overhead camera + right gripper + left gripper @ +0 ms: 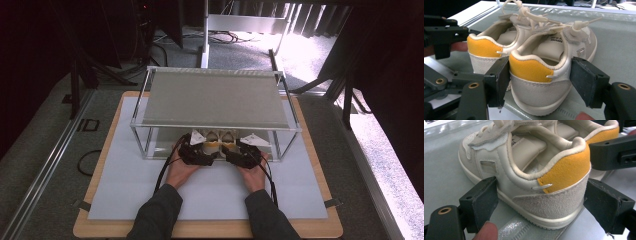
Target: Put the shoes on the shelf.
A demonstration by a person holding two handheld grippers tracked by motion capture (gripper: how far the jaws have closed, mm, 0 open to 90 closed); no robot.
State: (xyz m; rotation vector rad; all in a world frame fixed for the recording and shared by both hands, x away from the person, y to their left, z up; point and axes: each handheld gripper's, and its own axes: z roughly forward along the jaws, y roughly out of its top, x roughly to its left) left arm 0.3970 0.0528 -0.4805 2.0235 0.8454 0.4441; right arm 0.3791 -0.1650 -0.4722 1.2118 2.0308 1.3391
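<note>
Shoes sit as a pair on the rack's lower shelf [162,150], front edge. My left gripper [541,202] is spread round the left shoe [529,170], pads just off it. Right gripper [540,85] is spread round the right shoe [549,62], w/ one pad touching. I'd say placement's done, backing out is left.

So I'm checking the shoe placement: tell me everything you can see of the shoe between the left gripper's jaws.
The left shoe is a small cream sneaker with an orange-yellow heel patch, grey suede heel counter, pale sole, padded collar and strap. It stands upright on the rack's lower shelf, beside its twin. The left gripper straddles its heel, jaws open; whether the pads touch is unclear.
</note>
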